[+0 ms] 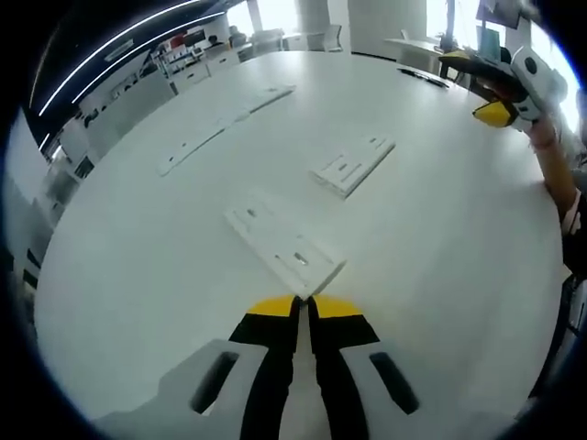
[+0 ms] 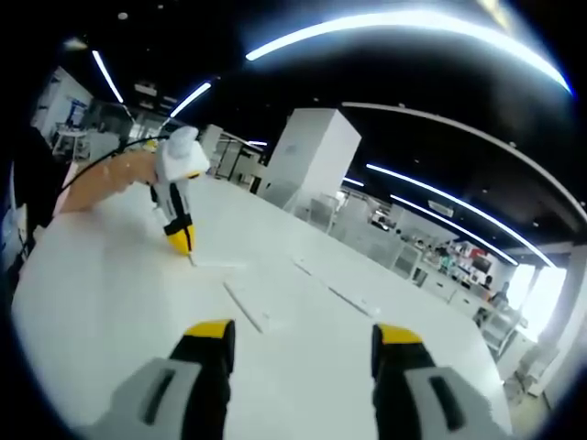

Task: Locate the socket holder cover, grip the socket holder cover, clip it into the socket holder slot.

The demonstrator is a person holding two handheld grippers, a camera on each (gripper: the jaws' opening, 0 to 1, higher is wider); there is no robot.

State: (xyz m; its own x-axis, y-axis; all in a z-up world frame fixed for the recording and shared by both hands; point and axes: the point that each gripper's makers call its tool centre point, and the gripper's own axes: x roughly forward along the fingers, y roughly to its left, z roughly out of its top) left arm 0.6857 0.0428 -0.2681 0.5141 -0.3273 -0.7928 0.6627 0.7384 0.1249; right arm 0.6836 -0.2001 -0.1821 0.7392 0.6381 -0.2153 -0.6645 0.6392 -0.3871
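Nearby, left gripper (image 1: 303, 307) held low over round white table (image 1: 138, 275), yellow-tipped jaws pressed together, nothing between, tips just short of flat white rectangular socket holder cover (image 1: 284, 249). Second white slotted socket holder (image 1: 353, 165) lay farther off, well apart. Right gripper (image 2: 298, 339) raised above table, jaws spread wide, empty. Thin white strips (image 1: 225, 128) scattered beyond.

A broad white desk (image 1: 440, 238) stretched across an open-plan workroom, under a dark ceiling (image 2: 275, 101) crossed by long strip lights (image 2: 404, 23). A white square column (image 2: 307, 156) stood beyond the desk. Shelving and benches (image 1: 183, 60) lined the far wall, cluttered with what appeared to be equipment, while bright windows (image 2: 541, 298) glared at one side.
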